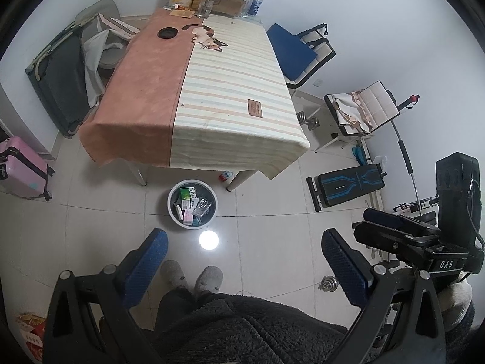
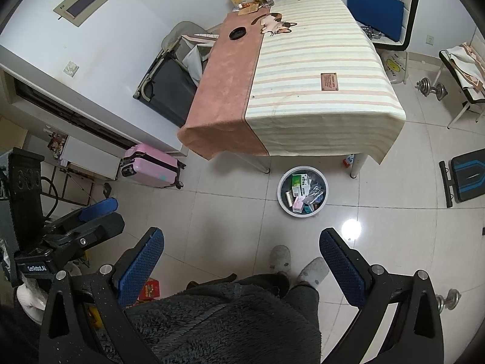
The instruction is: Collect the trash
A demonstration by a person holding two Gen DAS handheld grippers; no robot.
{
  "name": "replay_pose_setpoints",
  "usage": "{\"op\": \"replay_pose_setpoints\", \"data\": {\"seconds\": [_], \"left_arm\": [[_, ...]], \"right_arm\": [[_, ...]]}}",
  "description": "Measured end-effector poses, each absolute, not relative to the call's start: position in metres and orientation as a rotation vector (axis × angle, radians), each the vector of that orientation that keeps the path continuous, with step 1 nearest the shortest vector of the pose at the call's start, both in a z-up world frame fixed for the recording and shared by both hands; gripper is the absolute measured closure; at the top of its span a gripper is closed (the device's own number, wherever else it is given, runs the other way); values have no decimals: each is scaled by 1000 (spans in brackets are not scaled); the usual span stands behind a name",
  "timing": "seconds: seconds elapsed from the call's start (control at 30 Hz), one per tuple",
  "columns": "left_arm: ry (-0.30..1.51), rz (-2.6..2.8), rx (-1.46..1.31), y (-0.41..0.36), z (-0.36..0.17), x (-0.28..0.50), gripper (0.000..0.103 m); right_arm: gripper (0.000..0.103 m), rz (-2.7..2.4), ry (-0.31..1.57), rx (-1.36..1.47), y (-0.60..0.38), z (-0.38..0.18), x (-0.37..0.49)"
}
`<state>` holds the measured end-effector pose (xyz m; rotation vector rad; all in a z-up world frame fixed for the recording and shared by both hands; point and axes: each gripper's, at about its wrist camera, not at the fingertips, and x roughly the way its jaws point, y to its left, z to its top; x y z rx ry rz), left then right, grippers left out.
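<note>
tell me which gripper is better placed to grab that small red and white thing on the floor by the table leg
Right, marginally. Both grippers, left and right, are open, empty and held back near the person's body. The red and white item lies by the table leg, on the person's right of the bin, so the right gripper probably has the shorter reach.

Both fisheye views look steeply down from well above the pale tiled floor (image 1: 266, 242), past wide-spread blue-padded fingers, toward the long table draped in a pink and striped cloth (image 1: 212, 91). The left wrist view faces the table's short end nearly square on, while the right wrist view sits further left, seeing the pink hard-shell suitcase (image 2: 151, 166) closer. Both share the table, the round white waste bin of small boxes (image 2: 302, 189) and the person's grey slippers (image 1: 191, 276).
</note>
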<state>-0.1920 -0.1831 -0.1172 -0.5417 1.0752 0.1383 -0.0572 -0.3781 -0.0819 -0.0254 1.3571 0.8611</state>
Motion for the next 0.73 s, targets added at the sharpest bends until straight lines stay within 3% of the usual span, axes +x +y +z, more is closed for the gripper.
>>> {"op": "replay_pose_setpoints", "data": {"seconds": [0.73], "left_arm": [[1054, 117, -527, -188, -110, -191, 0]], "right_arm": [[0, 862, 1340, -8, -389, -74, -60]]}}
